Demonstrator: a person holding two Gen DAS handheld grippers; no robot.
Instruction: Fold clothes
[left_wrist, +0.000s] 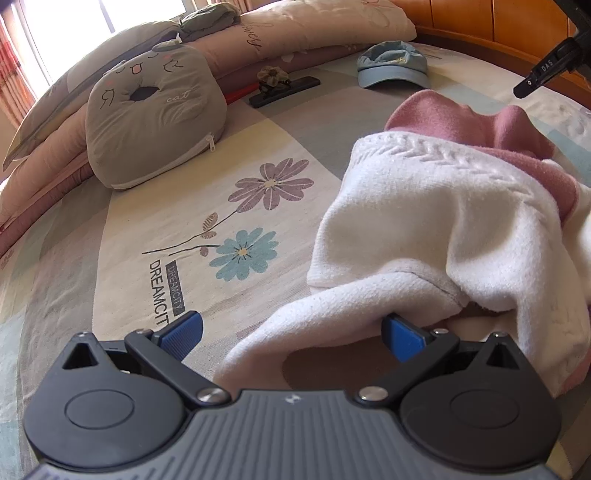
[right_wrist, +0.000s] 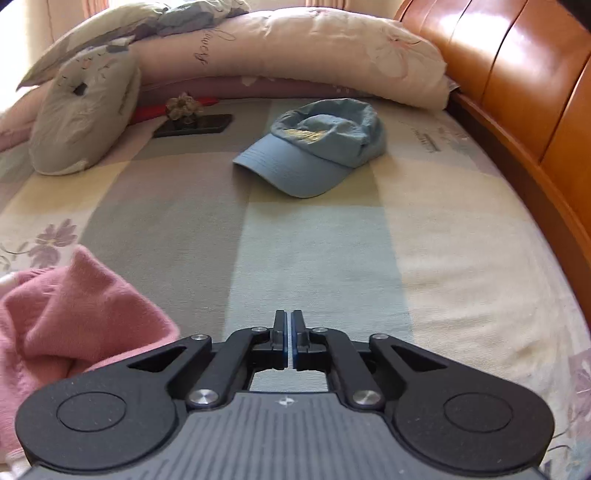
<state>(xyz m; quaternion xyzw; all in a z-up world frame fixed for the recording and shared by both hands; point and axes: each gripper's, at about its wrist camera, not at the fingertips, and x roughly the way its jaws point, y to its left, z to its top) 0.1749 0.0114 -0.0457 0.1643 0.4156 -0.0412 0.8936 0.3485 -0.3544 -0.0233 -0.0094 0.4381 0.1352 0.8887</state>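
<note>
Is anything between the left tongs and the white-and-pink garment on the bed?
Nothing visible. The left tongs stand open with a white fold of the garment already lying between the blue pads. The cat pillow, cap and phone lie well off on the bedspread.

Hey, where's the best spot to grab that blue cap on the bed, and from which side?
Grip the cap by its brim. It is a flat, stiff-looking edge sticking out towards the right tongs, while the crown is crumpled and soft. Come from the near side, low, with one finger over and one under the brim.
</note>
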